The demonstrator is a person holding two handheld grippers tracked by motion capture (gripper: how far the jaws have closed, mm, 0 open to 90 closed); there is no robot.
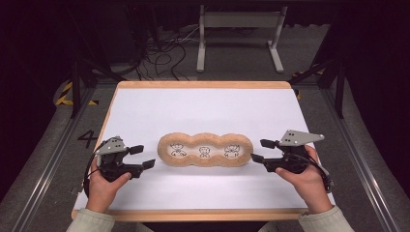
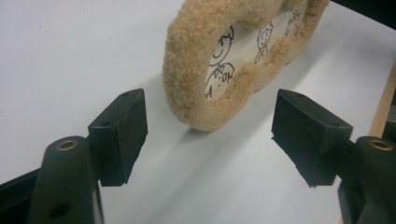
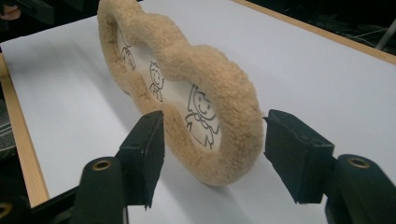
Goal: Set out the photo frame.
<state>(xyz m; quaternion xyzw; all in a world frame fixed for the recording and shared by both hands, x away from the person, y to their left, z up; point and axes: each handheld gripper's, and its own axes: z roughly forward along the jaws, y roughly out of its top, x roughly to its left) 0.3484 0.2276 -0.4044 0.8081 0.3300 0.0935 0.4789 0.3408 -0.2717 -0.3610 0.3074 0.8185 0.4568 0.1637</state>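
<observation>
A tan fuzzy three-lobed frame point(image 1: 205, 150) lies flat in the middle of the white table, with three cartoon child drawings in its openings. My left gripper point(image 1: 142, 157) is open just left of the frame's left end; in the left gripper view that frame end point(image 2: 201, 98) sits a little beyond the gripper's midpoint point(image 2: 210, 140). My right gripper point(image 1: 263, 151) is open at the frame's right end. In the right gripper view the fuzzy rim point(image 3: 224, 116) lies between the two jaws, gripper point(image 3: 215, 154) not touching it.
The white tabletop point(image 1: 203, 108) has a wooden edge all round. Beyond the far edge stand a grey metal stand point(image 1: 239, 29) and loose cables point(image 1: 159, 58) on the floor. Open white surface lies ahead of and behind the frame.
</observation>
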